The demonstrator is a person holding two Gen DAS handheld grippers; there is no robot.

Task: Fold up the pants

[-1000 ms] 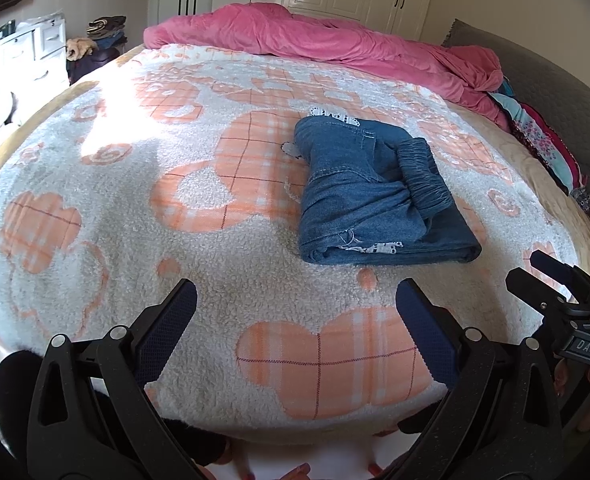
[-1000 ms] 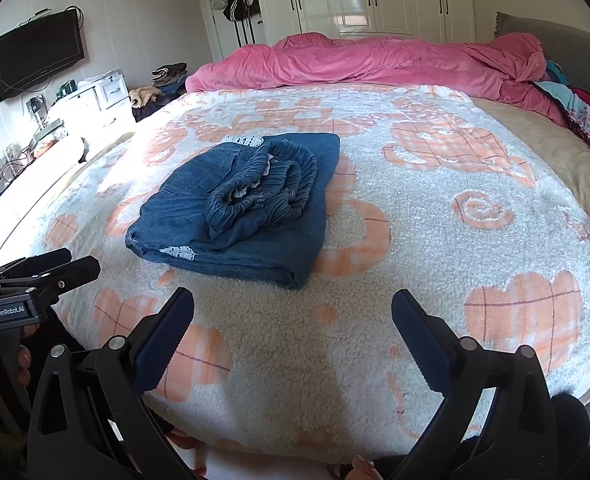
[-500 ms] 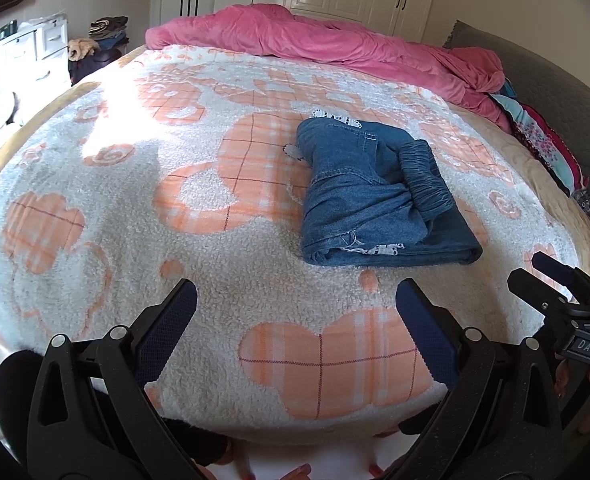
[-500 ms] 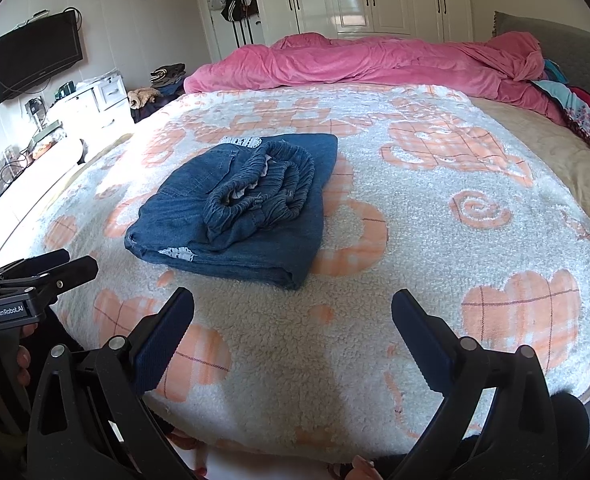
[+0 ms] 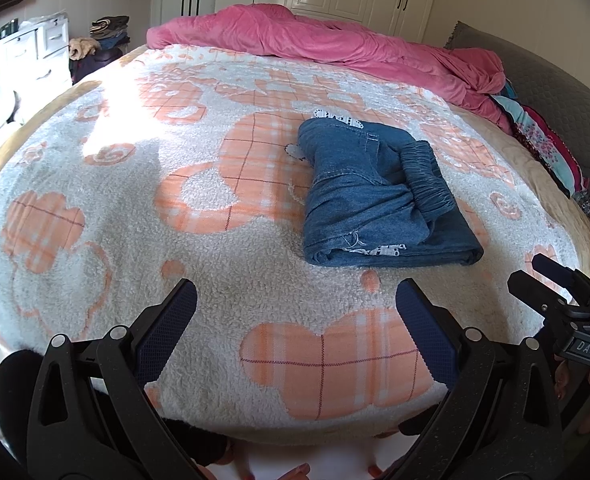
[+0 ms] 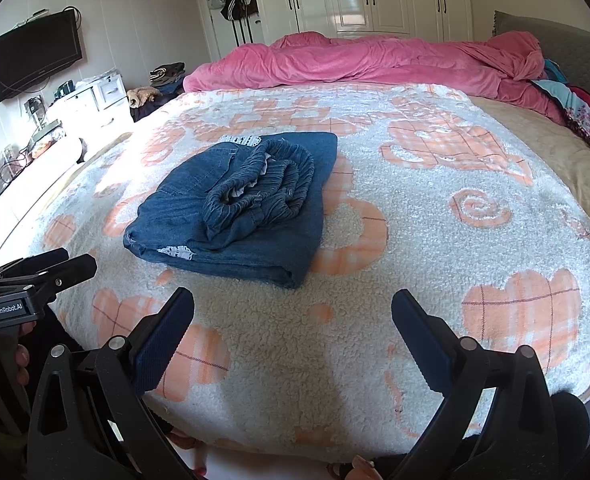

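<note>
Denim pants [image 5: 379, 196] lie folded into a compact bundle on the fleece blanket [image 5: 135, 208] of the bed, elastic waistband bunched on top, white lace trim showing at the near folded edge. To their left spreads a broad stretch of bare blanket; a narrower strip runs on their right before the bed's edge. The left gripper [image 5: 295, 328] hangs at the near edge of the bed, jaws wide and empty, well short of the bundle. The right gripper [image 6: 293, 326] is likewise spread wide with nothing between its jaws. A pink duvet [image 6: 367, 60] is heaped along the far side. Compared with a second ago, bundle and both grippers sit practically unchanged.
</note>
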